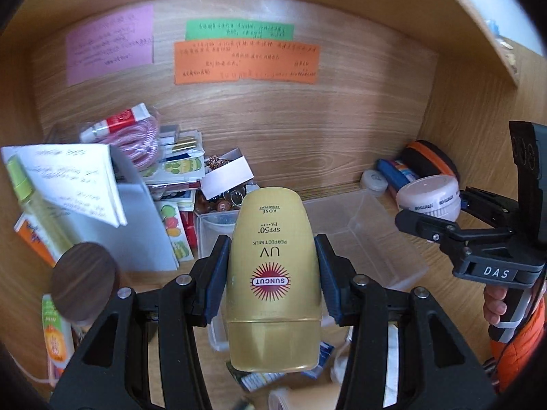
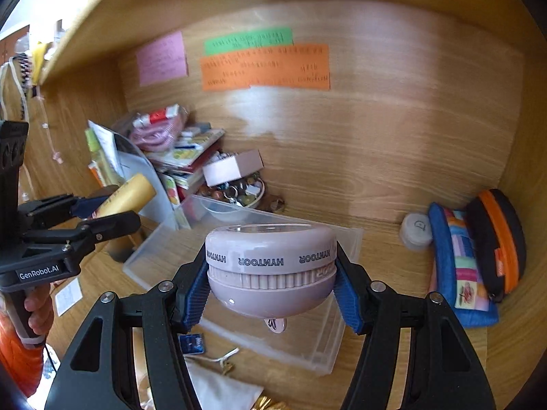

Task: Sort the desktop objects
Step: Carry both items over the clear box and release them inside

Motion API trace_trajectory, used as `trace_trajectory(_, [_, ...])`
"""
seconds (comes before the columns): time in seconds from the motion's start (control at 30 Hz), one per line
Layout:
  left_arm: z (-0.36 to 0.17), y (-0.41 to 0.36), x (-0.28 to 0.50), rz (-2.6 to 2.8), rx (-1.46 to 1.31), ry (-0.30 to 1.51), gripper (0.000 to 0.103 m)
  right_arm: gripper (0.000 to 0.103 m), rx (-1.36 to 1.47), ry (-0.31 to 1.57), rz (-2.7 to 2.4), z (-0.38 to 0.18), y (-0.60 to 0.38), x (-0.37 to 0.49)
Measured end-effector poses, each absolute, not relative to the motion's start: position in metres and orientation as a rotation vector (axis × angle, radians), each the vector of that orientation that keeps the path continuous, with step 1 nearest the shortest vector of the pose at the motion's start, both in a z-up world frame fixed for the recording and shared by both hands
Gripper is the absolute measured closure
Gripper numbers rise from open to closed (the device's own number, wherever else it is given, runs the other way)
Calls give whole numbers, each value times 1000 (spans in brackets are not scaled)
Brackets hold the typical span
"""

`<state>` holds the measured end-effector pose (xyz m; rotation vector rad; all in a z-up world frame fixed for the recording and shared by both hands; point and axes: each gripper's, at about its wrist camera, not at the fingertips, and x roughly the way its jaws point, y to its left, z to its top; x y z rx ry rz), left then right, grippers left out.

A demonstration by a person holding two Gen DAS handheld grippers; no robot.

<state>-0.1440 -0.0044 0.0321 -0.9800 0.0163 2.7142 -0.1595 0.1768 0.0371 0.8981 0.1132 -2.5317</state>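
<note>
Sunscreen bottle, gold, cap toward the camera, sits clamped between the left gripper pads, body projecting past the fingertips. Pink round case likewise pinched at its sides by the right gripper, jaws partly spread around it. Only the right wrist view shows the blue patchwork pouch; both views show the clear tray beyond and below the fingers.

The gold bottle reads SUNCUT, UV PERFECT MILK, SPF50+ PA+++, KOSE. The pink jar repeats HYNTOOR. The left tool body says GenRobot.AI; the right tool says DAS.
</note>
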Motion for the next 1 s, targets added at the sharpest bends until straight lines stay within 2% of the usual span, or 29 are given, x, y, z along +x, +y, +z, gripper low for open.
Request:
trace_trajectory(0.37, [-20, 6, -200, 2586, -1214, 65, 55, 43, 1133, 226, -2427, -13, 156, -216])
trace_trajectory(0.63, [-46, 15, -213, 2548, -1300, 187, 55, 43, 1253, 333, -2352, -34, 143, -232])
trace_trajectory(0.67, [-47, 15, -214, 2543, -1302, 187, 56, 43, 1265, 343, -2344, -36, 143, -233])
trace_trajectory(0.73, [-47, 16, -216, 2529, -1304, 191, 66, 43, 1281, 373, -2341, -39, 141, -235])
trace_trajectory(1.0, [-52, 26, -225, 2489, -1334, 269, 65, 43, 1346, 471, -2293, -50, 129, -239])
